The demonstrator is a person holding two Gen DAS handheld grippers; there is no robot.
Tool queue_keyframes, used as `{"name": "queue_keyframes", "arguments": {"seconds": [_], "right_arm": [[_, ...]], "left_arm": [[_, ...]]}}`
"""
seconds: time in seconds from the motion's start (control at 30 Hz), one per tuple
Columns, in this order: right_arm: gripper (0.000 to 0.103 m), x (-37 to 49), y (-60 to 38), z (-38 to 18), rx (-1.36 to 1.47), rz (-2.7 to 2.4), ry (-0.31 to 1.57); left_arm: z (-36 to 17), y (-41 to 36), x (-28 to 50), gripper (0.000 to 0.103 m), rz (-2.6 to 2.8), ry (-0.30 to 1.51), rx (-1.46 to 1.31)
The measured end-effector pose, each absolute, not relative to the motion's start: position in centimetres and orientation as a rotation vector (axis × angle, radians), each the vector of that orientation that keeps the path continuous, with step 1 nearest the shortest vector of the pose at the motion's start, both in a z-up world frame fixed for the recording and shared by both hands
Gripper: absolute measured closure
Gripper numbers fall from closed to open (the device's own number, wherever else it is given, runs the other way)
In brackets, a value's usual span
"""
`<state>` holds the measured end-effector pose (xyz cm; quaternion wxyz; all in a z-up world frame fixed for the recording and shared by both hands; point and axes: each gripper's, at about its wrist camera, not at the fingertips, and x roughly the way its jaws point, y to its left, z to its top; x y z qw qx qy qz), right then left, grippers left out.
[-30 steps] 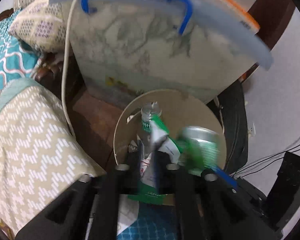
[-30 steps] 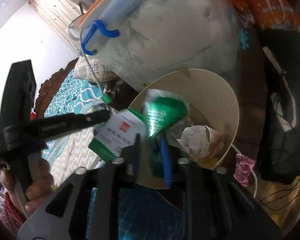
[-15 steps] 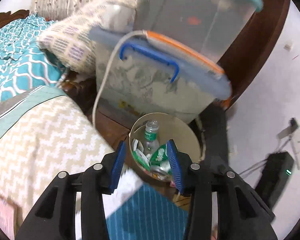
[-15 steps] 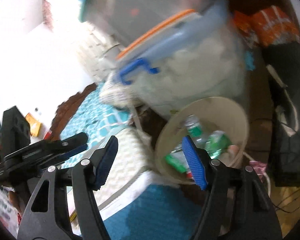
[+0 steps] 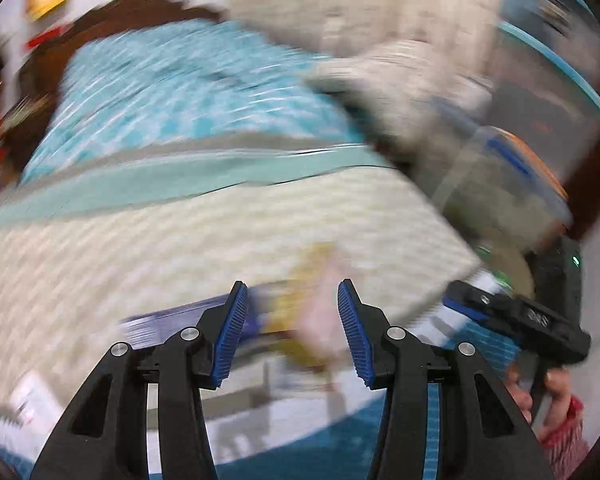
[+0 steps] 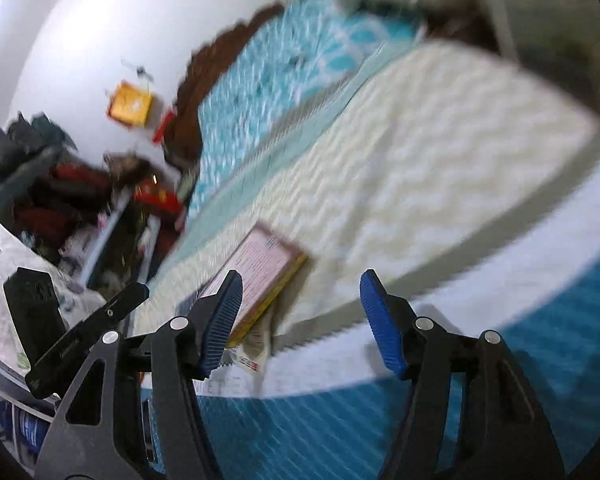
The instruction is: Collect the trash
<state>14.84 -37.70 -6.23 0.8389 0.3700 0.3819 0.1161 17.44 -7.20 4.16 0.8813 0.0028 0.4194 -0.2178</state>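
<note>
Blue-padded left claw (image 5: 292, 320) and right claw (image 6: 300, 312) spread, empty, just been opening; centre on pink-yellow packet (image 6: 260, 276) at 12 o'clock on bed (image 6: 420, 152) before pinching.

Bedding (image 5: 228, 240) motion-blurred; bin (image 5: 508, 260) mostly hidden behind mattress corner; flat packet (image 6: 260, 276) print unreadable.

Booklet (image 6: 266, 268) on bed (image 6: 440, 152)

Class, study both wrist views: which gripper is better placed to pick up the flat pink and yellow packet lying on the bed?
Probably the left. The left gripper is open with the packet showing between its fingers. In the right gripper's view the packet sits off to the left, behind one finger.
</note>
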Motion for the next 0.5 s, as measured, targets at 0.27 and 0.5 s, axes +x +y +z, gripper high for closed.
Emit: {"name": "queue_keyframes", "arguments": {"seconds": [0.27, 0.5], "right_arm": [[0.010, 23.3, -28.6, -6.9, 0.680, 0.118, 0.941], [0.034, 23.2, -26.3, -7.2, 0.582, 0.165, 0.996]], "left_arm": [[2.0, -0.2, 18.8, 0.058, -0.349, 0.911, -0.087], [0.0, -0.8, 18.4, 0.058, -0.392, 0.947, -0.092]]}}
